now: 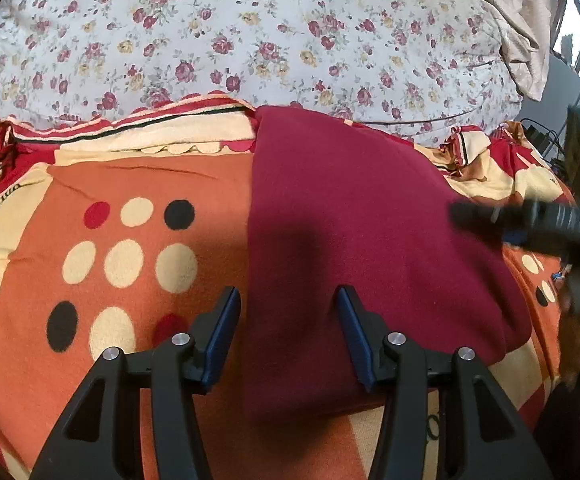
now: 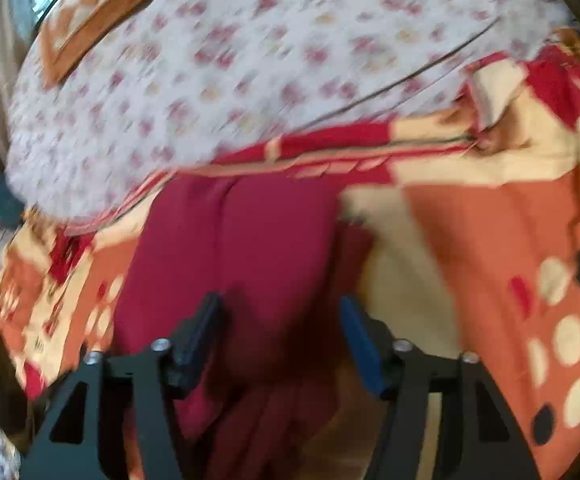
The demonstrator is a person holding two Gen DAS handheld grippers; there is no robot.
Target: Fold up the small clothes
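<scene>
Nearest the left wrist camera, the left gripper (image 1: 286, 300) has its jaws spread wide and empty, straddling the near left edge of the maroon garment (image 1: 362, 240): one blue pad sits over the blanket, the other over the cloth. Whether they touch the fabric cannot be told. The right gripper (image 2: 280, 312) hangs over the same garment from its other side, jaws likewise parted with nothing between them; that view is smeared by motion, so finer contact is unreadable. The garment lies spread flat on the orange dotted blanket (image 1: 130, 240) of the bed, its far end reaching the blanket's scalloped border. It looks like soft, light fleece: limp, liable to sag and drag on the fuzzy blanket rather than slide, so a pinch at a near corner or along the straight left edge seems the best hold. Beyond the garment lies the floral sheet (image 1: 250, 40), then a beige cloth (image 1: 522, 32) at its far right. No containers are visible.
</scene>
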